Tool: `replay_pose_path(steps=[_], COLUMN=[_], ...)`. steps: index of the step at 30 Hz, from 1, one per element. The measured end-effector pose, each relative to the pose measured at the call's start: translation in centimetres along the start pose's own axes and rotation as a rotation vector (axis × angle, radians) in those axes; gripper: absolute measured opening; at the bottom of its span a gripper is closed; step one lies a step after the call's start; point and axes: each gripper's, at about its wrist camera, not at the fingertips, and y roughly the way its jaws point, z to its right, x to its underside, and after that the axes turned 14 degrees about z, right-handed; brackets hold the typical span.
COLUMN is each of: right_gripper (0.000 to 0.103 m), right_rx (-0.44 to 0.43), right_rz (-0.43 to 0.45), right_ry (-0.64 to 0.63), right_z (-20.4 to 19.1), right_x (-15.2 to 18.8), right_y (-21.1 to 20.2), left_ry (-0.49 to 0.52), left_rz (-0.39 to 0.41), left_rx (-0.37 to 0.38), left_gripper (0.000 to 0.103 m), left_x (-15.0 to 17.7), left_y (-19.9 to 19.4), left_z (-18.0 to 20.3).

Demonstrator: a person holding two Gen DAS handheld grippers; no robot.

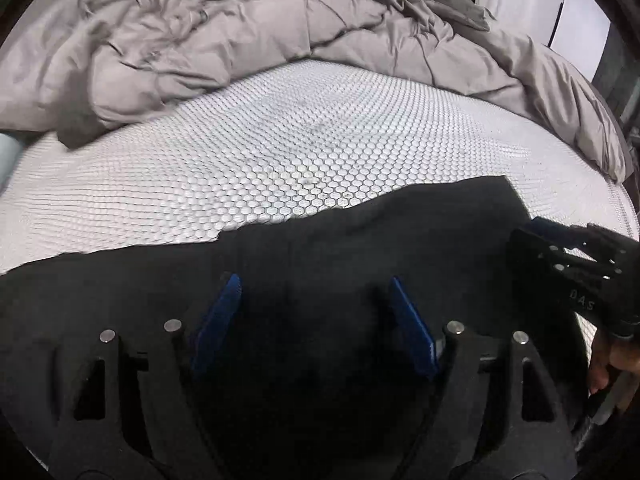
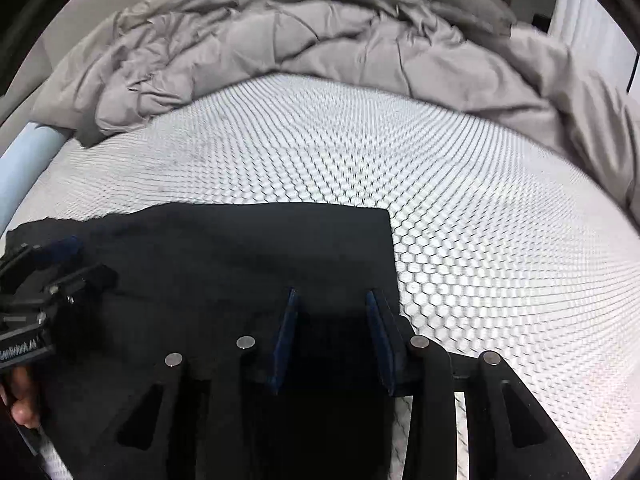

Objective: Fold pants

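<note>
Black pants [image 1: 360, 240] lie flat on a white honeycomb-patterned mattress [image 1: 280, 140]. My left gripper [image 1: 314, 284] hovers over the cloth with its blue pads [image 1: 218, 320] wide apart and nothing pinched between them. In the right wrist view the pants [image 2: 240, 248] end in a square corner at the right. My right gripper [image 2: 332, 294] stands over that right edge, its jaws partly apart, with dark cloth below the gap and no visible pinch. Each view shows the other gripper at its side: the right gripper [image 1: 560, 264] and the left gripper [image 2: 52, 268].
A crumpled grey comforter [image 2: 320, 40] is piled along the far side of the mattress [image 2: 480, 240]. A pale blue roll [image 2: 24, 160] lies at the left edge. A person's fingers [image 2: 20, 400] hold the left gripper's handle.
</note>
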Motion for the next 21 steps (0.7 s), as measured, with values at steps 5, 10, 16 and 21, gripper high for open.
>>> replay_pose_path(steps=[5,10,16,21], right_gripper=[0.040,0.040,0.040,0.042], right_rx=[-0.244,-0.185,-0.072,-0.292], right_rz=[-0.005,-0.056,-0.036,-0.051], right_ry=[-0.028,-0.235,-0.083,-0.160], right_z=[-3.6,-6.5,-1.2,-6.7], right_x=[1.0,4.1,4.2,5.0], right_y=[-2.7,-1.7,-4.9,-5.5], left_ry=[0.065,0.139,0.085,0.222], left_rz=[-0.006,-0.068,0.030,-0.068], left_rx=[0.175,0.100,0.124,0.169], left_gripper=[0.081,0.080,0.080,0.081], left_x=[2.7,5.0,5.1,7.8], left_y=[-3.6,-3.1,-8.2,-6.1], left_z=[2.2,0.8,0.1,3.8])
